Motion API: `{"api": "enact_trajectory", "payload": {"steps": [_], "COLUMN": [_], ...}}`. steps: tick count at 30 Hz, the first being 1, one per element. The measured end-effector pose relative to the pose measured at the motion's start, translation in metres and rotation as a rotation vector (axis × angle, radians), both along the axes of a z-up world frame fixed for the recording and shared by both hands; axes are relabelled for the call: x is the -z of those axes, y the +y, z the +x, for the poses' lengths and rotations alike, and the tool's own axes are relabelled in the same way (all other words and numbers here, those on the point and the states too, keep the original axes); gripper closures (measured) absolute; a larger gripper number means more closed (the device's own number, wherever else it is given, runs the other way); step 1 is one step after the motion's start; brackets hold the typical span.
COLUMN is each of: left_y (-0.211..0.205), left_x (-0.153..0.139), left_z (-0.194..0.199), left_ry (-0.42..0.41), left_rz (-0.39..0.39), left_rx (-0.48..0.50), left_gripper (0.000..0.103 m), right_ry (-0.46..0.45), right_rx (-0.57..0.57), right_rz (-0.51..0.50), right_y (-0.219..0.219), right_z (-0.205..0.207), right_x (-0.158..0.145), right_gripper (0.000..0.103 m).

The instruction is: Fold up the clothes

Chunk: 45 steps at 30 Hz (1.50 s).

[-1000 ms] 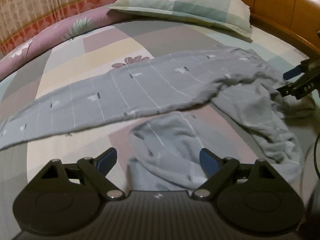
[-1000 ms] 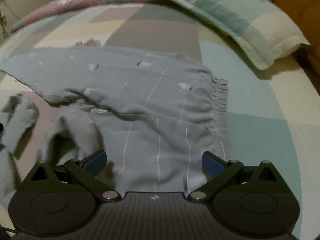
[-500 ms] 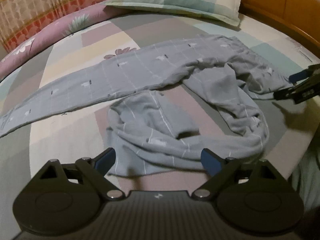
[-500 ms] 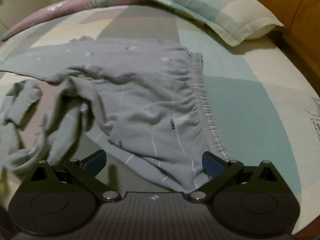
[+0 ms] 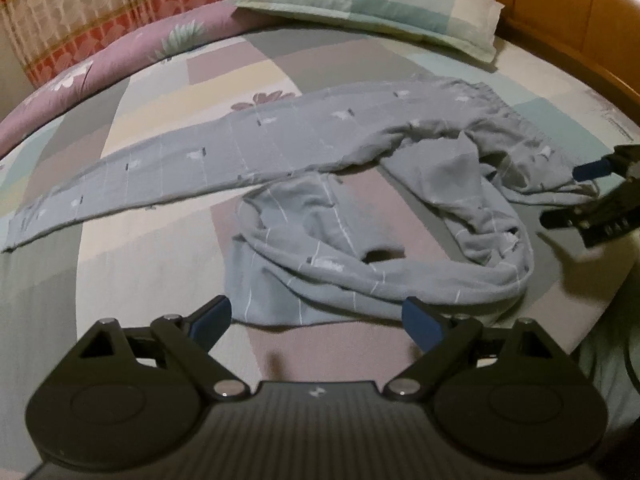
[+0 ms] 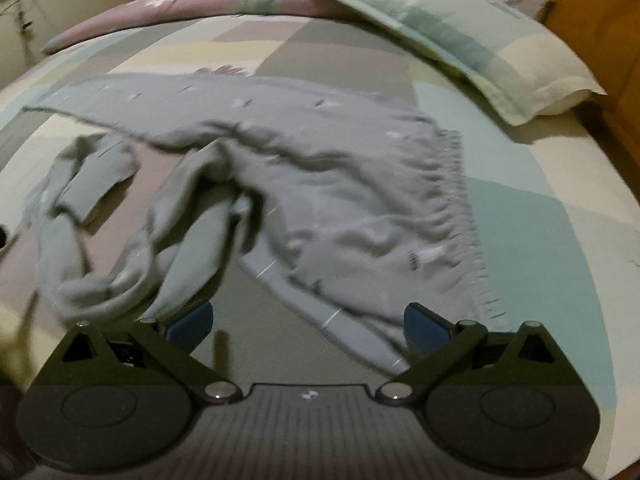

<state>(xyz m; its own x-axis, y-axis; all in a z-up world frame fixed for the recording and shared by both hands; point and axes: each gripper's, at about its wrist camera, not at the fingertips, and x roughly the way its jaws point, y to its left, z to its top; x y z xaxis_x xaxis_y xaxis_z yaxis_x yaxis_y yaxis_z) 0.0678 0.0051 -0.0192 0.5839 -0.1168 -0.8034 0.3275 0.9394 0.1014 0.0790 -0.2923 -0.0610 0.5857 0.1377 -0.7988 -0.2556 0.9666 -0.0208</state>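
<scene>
Grey patterned trousers lie on the bed. One leg stretches flat to the left; the other leg is crumpled and curled near the front edge. In the right wrist view the same trousers show their elastic waistband on the right. My left gripper is open, just short of the crumpled leg's end, holding nothing. My right gripper is open too, low over the waist's near corner, with cloth lying between its fingers. The right gripper also appears at the right edge of the left wrist view.
The bed has a patchwork sheet. A checked pillow lies at the head, by a wooden headboard. A purple floral quilt runs along the far side, with a curtain behind. The bed's edge drops off at the right.
Both grippers have drawn back from the trousers, so more of the garment and bed shows. The crumpled leg now lies clear of the left fingers. Both stayed open.
</scene>
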Motion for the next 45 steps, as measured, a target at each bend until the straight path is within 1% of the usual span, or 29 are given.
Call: {"api": "enact_trajectory", "payload": {"steps": [2, 5, 8, 12, 17, 19, 20, 21, 23, 25, 27, 29, 32, 34, 37, 38, 39, 40, 42, 45], "left_y": [-0.004, -0.013, -0.032, -0.065, -0.098, -0.108, -0.111, -0.110, -0.103, -0.085, -0.059, -0.032, -0.009, -0.006, -0.016, -0.021, -0.026, -0.031, -0.039, -0.047], "left_x": [0.002, 0.002, 0.002, 0.007, 0.012, 0.019, 0.024, 0.029, 0.036, 0.036, 0.035, 0.032, 0.026, 0.020, 0.008, 0.004, 0.000, -0.004, -0.009, -0.011], "left_z": [0.000, 0.002, 0.005, 0.009, 0.009, 0.011, 0.014, 0.019, 0.030, 0.041, 0.054, 0.066, 0.071, 0.069, 0.063, 0.061, 0.059, 0.057, 0.053, 0.046], "left_ry": [0.007, 0.009, 0.010, 0.013, 0.040, 0.040, 0.044, 0.036, -0.008, -0.033, -0.020, 0.015, 0.035, 0.036, 0.020, 0.013, 0.005, -0.004, -0.017, -0.023], "left_rz": [-0.005, -0.021, -0.039, -0.022, -0.060, -0.041, -0.020, 0.015, 0.094, 0.120, 0.112, 0.072, 0.023, 0.000, -0.028, -0.035, -0.043, -0.051, -0.067, -0.076], "left_rx": [0.014, 0.046, 0.117, 0.221, 0.342, 0.369, 0.357, 0.323, 0.238, 0.146, 0.043, -0.040, -0.101, -0.102, -0.055, -0.030, -0.004, 0.022, 0.064, 0.098], "left_gripper": [0.011, 0.011, 0.011, 0.011, 0.011, 0.011, 0.011, 0.011, 0.009, 0.009, 0.009, 0.009, 0.009, 0.011, 0.011, 0.011, 0.011, 0.011, 0.011, 0.011], "right_ry": [0.020, 0.036, 0.051, 0.050, 0.045, 0.041, 0.041, 0.041, 0.045, 0.049, 0.055, 0.062, 0.074, 0.073, 0.034, 0.022, 0.016, 0.010, 0.003, -0.008], "right_rx": [-0.015, -0.015, -0.005, -0.016, -0.020, -0.021, -0.021, -0.021, -0.015, -0.003, 0.014, 0.034, 0.064, 0.080, 0.040, 0.017, -0.014, -0.044, -0.088, -0.153], "right_rz": [0.024, 0.032, 0.038, 0.043, 0.057, 0.062, 0.068, 0.075, 0.098, 0.131, 0.177, 0.226, 0.293, 0.327, 0.368, 0.368, 0.364, 0.357, 0.305, 0.226], "right_y": [0.001, 0.003, 0.004, 0.002, -0.002, -0.003, -0.004, -0.005, -0.009, -0.016, -0.025, -0.033, -0.042, -0.044, -0.040, -0.036, -0.030, -0.025, -0.012, 0.006], "right_z": [-0.004, -0.006, -0.006, -0.007, -0.008, -0.009, -0.010, -0.010, -0.011, -0.013, -0.015, -0.016, -0.017, -0.018, -0.020, -0.019, -0.016, -0.014, -0.007, 0.003], "right_x": [0.003, 0.009, 0.015, 0.016, 0.016, 0.017, 0.016, 0.016, 0.014, 0.013, 0.011, 0.010, 0.009, 0.006, 0.000, -0.002, -0.003, -0.005, -0.002, 0.001], "right_gripper": [0.000, 0.000, 0.000, 0.000, 0.000, 0.000, 0.000, 0.000, 0.000, 0.000, 0.000, 0.000, 0.000, 0.000, 0.001, 0.003, 0.008, 0.011, 0.015, 0.018]}}
